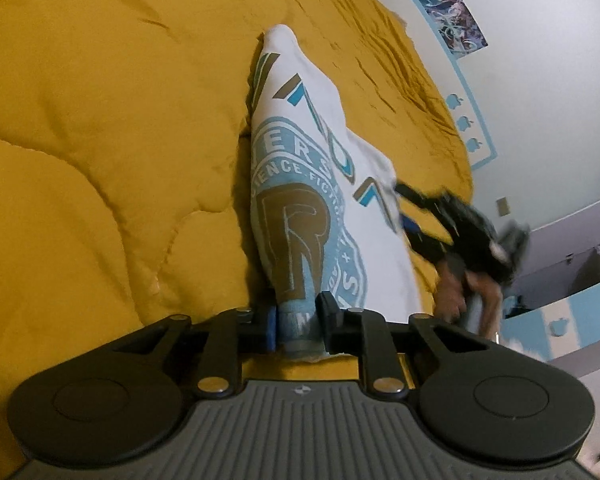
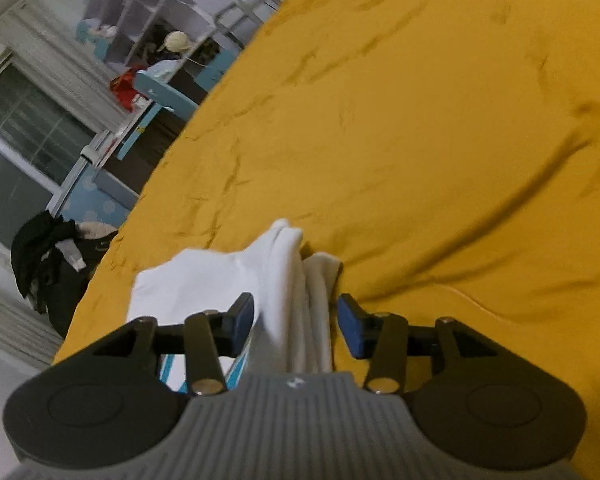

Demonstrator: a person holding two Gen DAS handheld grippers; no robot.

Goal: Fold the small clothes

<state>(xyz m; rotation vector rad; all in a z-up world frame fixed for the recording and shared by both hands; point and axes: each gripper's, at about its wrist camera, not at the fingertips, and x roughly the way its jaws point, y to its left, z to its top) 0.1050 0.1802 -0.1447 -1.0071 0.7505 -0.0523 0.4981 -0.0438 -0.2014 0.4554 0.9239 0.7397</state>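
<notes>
Fabric fills the middle of both views: a white T-shirt (image 1: 300, 184) printed with a light-blue and brown emblem lies bunched on a mustard-yellow quilt (image 1: 100, 140). In the left wrist view the shirt runs as a long ridge from the upper centre of the frame down to the lower centre, where the left gripper (image 1: 298, 326) has its two fingers drawn narrow on a gathered fold of the printed cloth, pads pressing it from both sides. At the right of that view, blurred, the right gripper (image 1: 410, 216) reaches in against the shirt's right-hand edge, carried by a hand (image 1: 460, 292) at the frame's right side. Behind it, along the upper right, stands a pale wall (image 1: 540, 100) with a blue border and posters (image 1: 456, 28). In the right wrist view the right gripper (image 2: 294, 326) sits at the lower centre with its fingers partly apart; a thick white bundle of the T-shirt (image 2: 292, 272) passes between them, lying against the left pad while a small gap shows before the right pad, so no firm squeeze can be seen. The quilt (image 2: 420, 120) covers the right and upper part of this frame. Along the left side are a window (image 2: 20, 140), shelves (image 2: 148, 12) at the upper left, and a dark pile of clothes (image 2: 44, 256) at the left edge.
</notes>
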